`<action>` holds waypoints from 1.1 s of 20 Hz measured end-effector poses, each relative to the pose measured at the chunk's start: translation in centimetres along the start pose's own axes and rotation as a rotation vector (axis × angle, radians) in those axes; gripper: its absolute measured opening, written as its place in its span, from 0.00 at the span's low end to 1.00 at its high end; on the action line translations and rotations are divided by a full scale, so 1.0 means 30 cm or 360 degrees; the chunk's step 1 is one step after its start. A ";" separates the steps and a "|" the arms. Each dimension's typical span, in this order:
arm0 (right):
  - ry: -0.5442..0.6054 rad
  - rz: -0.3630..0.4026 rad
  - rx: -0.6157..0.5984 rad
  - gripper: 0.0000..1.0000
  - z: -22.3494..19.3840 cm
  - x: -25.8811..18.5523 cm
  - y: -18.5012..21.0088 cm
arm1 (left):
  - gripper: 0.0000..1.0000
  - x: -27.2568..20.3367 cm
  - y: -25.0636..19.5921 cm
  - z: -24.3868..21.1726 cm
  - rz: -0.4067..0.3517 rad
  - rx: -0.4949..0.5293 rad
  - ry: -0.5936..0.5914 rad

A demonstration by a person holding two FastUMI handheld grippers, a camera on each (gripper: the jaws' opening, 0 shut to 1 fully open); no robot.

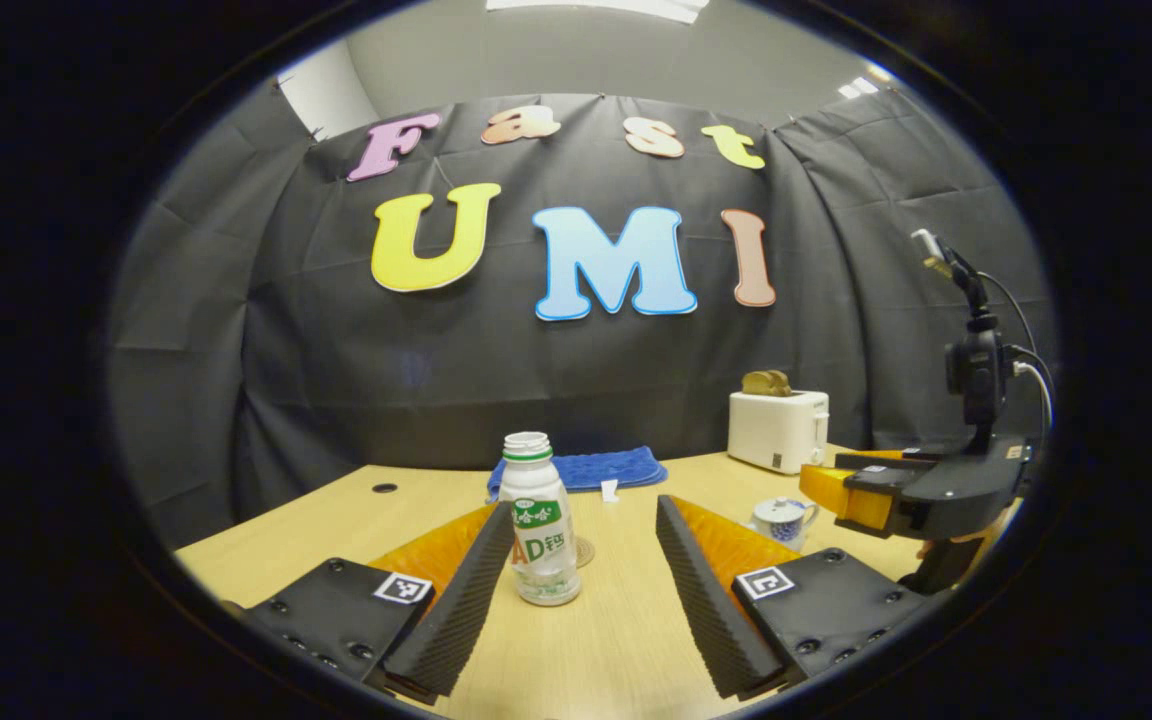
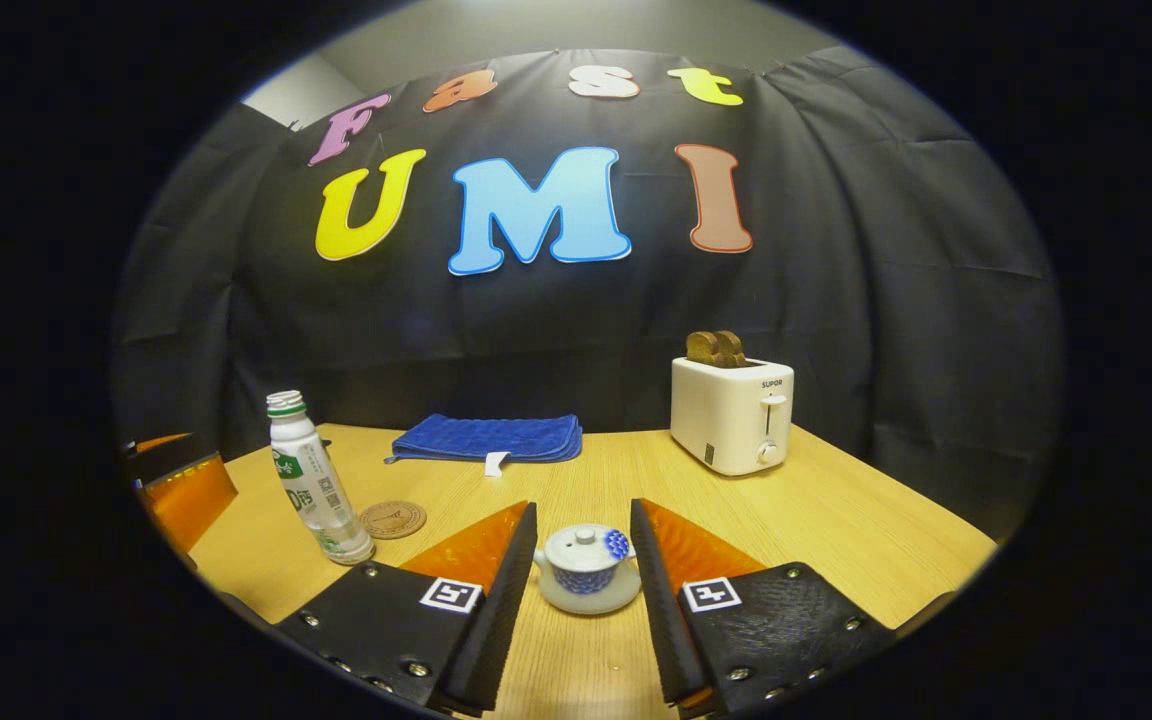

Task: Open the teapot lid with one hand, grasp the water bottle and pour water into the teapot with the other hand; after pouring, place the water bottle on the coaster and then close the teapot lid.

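Note:
A clear water bottle with a green label and no cap stands upright on the wooden table, just ahead of my left gripper, which is open; the bottle sits near the left finger, untouched. A round cork coaster lies right behind the bottle. The small white-and-blue teapot, lid on, rests on its saucer between the tips of my open right gripper, apart from both fingers. The right gripper view also holds the bottle, the coaster and the left gripper at the left. The left gripper view shows the teapot beside the right gripper.
A white toaster with bread slices in it stands at the back right. A folded blue cloth lies at the back middle against the black booth wall. The table's edge runs close on the right.

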State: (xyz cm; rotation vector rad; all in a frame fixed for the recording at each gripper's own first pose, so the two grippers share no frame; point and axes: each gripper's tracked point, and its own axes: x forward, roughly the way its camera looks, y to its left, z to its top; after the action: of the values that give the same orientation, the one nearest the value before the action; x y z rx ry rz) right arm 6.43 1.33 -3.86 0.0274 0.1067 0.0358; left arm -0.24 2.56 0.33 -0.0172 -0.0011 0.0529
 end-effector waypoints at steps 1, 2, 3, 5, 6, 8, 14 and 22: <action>0.0020 -0.0002 -0.0011 0.58 -0.010 0.022 0.002 | 1.00 0.001 0.003 0.001 0.0001 -0.0005 0.0002; 0.0040 -0.0002 -0.0018 0.58 -0.021 0.045 0.005 | 1.00 -0.001 0.006 -0.002 0.0001 -0.0011 0.0002; 0.0061 -0.0006 -0.0033 0.58 -0.032 0.068 0.005 | 1.00 0.000 0.009 0.002 0.0004 -0.0017 0.0001; 0.0097 -0.0008 -0.0068 0.58 -0.061 0.113 0.008 | 1.00 -0.003 0.020 0.009 0.0014 -0.0021 -0.0005; 0.0120 0.0002 -0.0076 0.58 -0.080 0.131 0.014 | 1.00 -0.004 0.025 0.007 0.0019 -0.0020 -0.0008; 0.0150 0.0011 -0.0071 0.58 -0.103 0.159 0.017 | 1.00 -0.002 0.030 0.006 0.0027 -0.0020 -0.0010; 0.0175 0.0011 -0.0063 0.26 -0.129 0.196 0.016 | 1.00 0.006 0.023 0.000 0.0007 -0.0047 -0.0003; 0.0144 -0.0018 -0.0088 0.28 -0.163 0.302 -0.008 | 1.00 0.012 0.009 -0.025 -0.0009 -0.0067 0.0022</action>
State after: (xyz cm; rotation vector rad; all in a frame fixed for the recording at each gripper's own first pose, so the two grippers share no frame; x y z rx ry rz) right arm 14.92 1.54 -9.69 -0.0299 0.1962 0.0288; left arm 0.12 2.83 -0.41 -0.0597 0.0113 0.0471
